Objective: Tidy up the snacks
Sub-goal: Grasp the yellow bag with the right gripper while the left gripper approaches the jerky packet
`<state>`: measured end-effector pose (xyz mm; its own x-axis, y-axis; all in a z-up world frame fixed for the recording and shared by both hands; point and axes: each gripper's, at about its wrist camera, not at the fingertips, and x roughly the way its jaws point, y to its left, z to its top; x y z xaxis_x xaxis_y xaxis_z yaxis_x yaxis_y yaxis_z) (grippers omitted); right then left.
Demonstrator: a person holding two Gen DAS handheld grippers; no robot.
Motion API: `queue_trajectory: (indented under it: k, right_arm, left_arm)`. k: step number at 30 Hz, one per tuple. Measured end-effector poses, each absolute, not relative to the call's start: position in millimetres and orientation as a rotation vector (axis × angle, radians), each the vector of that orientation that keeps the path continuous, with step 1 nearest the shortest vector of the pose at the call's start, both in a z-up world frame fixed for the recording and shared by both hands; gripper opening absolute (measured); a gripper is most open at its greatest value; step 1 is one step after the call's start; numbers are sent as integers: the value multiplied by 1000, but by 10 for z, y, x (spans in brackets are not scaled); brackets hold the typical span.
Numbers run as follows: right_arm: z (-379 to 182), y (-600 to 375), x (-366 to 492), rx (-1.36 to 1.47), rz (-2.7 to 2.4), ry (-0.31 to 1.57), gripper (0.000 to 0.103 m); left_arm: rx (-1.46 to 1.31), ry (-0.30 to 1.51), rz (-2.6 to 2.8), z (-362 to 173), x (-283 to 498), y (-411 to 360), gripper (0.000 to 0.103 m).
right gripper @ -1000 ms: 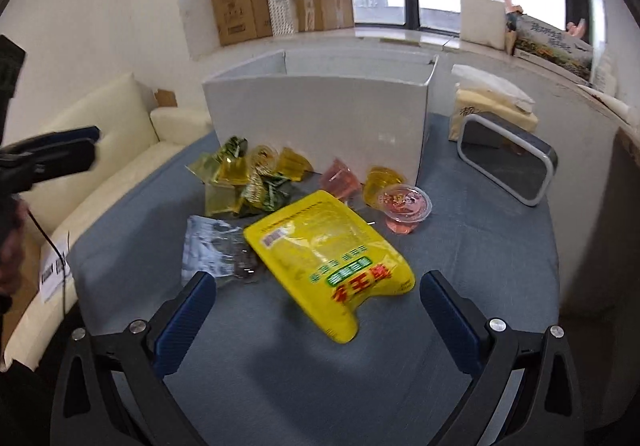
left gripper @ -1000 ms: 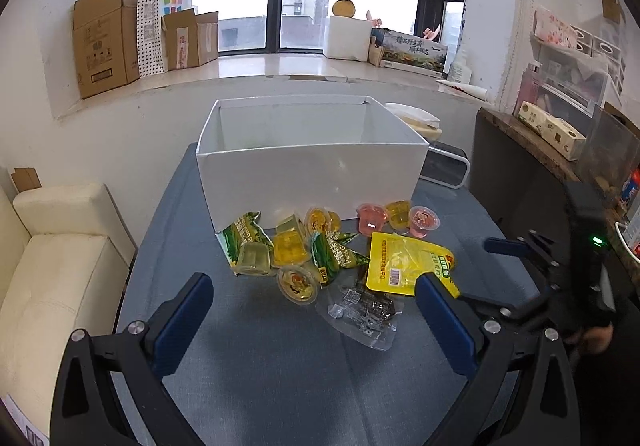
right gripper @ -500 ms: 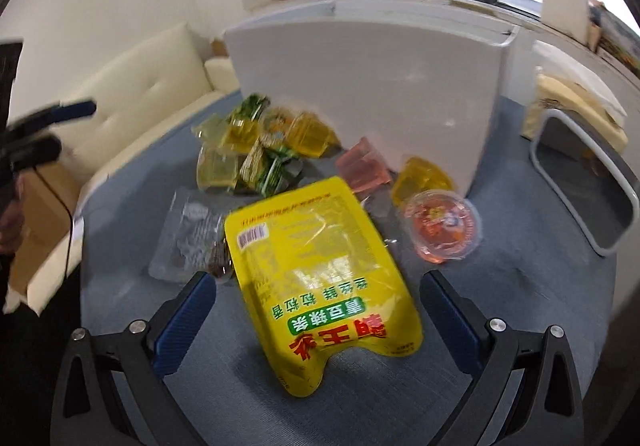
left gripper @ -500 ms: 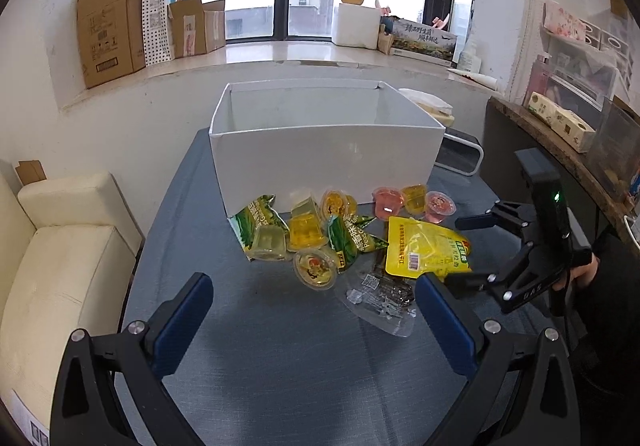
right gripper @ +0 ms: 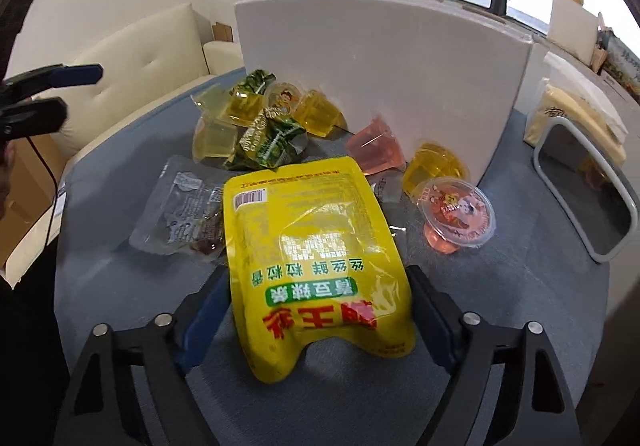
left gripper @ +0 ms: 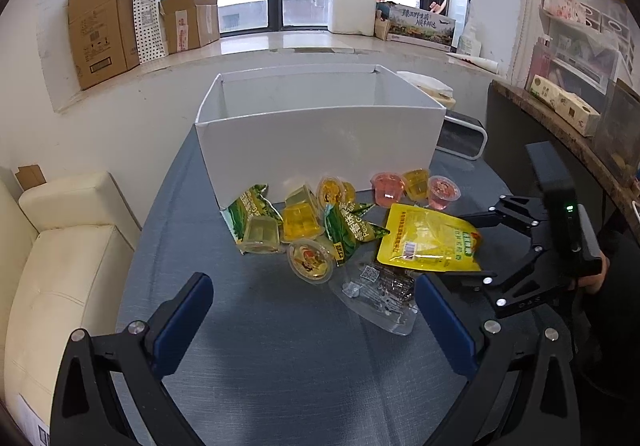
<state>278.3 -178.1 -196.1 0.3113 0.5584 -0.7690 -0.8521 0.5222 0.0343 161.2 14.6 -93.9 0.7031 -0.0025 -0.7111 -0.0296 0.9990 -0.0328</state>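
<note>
A pile of snacks lies on the blue-grey table in front of an open white box (left gripper: 320, 134). A yellow snack bag (right gripper: 316, 258) lies nearest the right gripper (right gripper: 316, 310), whose open fingers straddle the bag's near end without closing on it. The same bag shows in the left wrist view (left gripper: 430, 242). A clear packet (left gripper: 380, 294) lies beside it, with green pea packets (left gripper: 348, 230) and several jelly cups (left gripper: 300, 222) behind. My left gripper (left gripper: 316, 318) is open and empty, held back from the pile.
A grey-framed mirror (right gripper: 588, 190) lies right of the box, with tissue packs (right gripper: 580, 114) behind it. A cream sofa (left gripper: 60, 254) stands left of the table. Cardboard boxes (left gripper: 104, 26) sit on the windowsill. A shelf counter (left gripper: 560, 106) is at the right.
The right gripper has moved forward and down until its open fingers straddle the yellow bag's near end. The left gripper has tilted and drifted slightly closer to the pile.
</note>
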Motion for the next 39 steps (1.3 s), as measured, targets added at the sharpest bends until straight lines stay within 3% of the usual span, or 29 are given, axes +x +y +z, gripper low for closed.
queue_trajectory:
  k: [17,29,39]
  right_arm:
    - [-1461,-2741,2162,-182,774,748,87]
    - [-1662,-2832,1948,-153,764,784,82]
    - [-1931,-2602,2089,-172,770,888,93]
  left_arm:
    - [152,899,-176,-1555,2055,-384,103]
    - [214,1002,-301,-1860,2633,-587,103]
    - [170,1018,-336,-1871,2715,-517,103]
